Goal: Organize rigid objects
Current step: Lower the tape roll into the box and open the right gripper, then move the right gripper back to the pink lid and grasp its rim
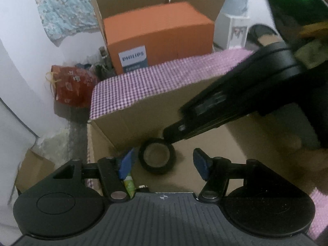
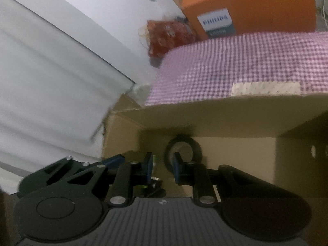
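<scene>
A black tape roll (image 1: 157, 169) (image 2: 195, 146) lies in an open cardboard box (image 1: 143, 119) (image 2: 225, 127), close to its far wall. My left gripper (image 1: 163, 167) hangs over the box, open, its blue pads (image 1: 202, 167) wide apart; the roll sits just ahead of them, untouched. A green and white packet (image 1: 129, 185) lies beside the left finger. My right gripper (image 1: 170, 136) (image 2: 163, 164) reaches down from the upper right, its tip at the roll's far rim. Its pads (image 2: 177, 167) stand almost together, with only a narrow slit between them. Nothing shows pinched in that slit.
A pink checked cloth (image 1: 164, 75) (image 2: 225, 61) covers the box's far flap. Behind it stands an orange Philips carton (image 1: 160, 34) (image 2: 246, 6) inside a bigger carton. A red bag (image 1: 73, 84) (image 2: 166, 34) sits on the floor at the left, by a white wall.
</scene>
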`<state>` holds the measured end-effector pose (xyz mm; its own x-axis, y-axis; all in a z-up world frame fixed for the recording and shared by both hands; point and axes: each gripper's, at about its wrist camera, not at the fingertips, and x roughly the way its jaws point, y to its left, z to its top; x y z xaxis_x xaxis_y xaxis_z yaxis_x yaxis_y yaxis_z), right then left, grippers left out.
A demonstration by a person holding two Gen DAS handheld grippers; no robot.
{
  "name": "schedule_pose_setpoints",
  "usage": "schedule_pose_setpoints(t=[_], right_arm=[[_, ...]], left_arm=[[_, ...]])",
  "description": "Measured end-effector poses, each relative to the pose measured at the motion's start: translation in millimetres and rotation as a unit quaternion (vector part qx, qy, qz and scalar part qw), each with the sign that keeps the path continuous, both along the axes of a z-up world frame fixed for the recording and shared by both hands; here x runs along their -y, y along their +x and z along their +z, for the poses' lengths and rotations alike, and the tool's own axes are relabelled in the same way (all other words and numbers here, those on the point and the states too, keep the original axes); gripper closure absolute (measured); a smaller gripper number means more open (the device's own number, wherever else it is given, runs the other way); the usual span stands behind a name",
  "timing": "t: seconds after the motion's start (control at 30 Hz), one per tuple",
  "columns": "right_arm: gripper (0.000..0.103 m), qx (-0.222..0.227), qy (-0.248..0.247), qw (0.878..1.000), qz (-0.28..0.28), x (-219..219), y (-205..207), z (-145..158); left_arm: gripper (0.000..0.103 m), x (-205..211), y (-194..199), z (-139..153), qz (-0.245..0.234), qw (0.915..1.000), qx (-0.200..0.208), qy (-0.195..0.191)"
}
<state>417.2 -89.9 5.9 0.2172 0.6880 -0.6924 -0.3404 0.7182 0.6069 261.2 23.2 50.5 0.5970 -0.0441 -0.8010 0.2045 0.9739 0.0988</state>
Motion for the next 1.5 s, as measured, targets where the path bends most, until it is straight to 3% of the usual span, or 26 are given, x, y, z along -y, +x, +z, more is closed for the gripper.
schedule_pose_setpoints(t=[0.37, 0.53, 0.63, 0.73, 0.87, 1.07, 1.3, 1.5], right_arm=[[0.080, 0.076, 0.132, 0.988, -0.018, 100.7, -106.8, 71.3], [0.080, 0.118, 0.188, 0.974, -0.036, 150.6, -172.6, 83.1], [0.080, 0.126, 0.218, 0.966, -0.053, 177.6, -202.9, 75.4], [0.080, 0.134, 0.188, 0.969, -0.084, 191.6, -234.2, 57.0], [0.080, 0.096, 0.154, 0.978, -0.107, 189.5, -255.1, 17.9], [0.080, 0.063, 0.086, 0.988, -0.112, 162.2, -260.6, -26.7], [0.079, 0.067, 0.013, 0.995, -0.067, 119.7, -269.9, -47.6], [0.079, 0.070, -0.021, 0.997, -0.031, 88.7, -270.3, -60.2]], left_arm=[[0.035, -8.5, -96.3, 67.9, -0.008, 0.9933, 0.097, -0.062], [0.031, -14.3, -146.4, 80.7, -0.004, 0.9879, 0.129, -0.086], [0.024, -10.6, -172.9, 72.1, 0.000, 0.9870, 0.143, -0.073], [0.021, -4.7, -191.8, 50.9, -0.006, 0.9891, 0.121, -0.084], [0.017, 3.1, -201.1, 13.2, -0.019, 0.9925, 0.064, -0.103], [0.016, 24.6, -205.0, -39.5, -0.020, 0.9970, 0.008, -0.075], [0.016, 42.5, -204.3, -72.1, -0.032, 0.9984, -0.007, -0.046], [0.018, 46.8, -202.7, -87.3, -0.034, 0.9993, -0.010, -0.011]])
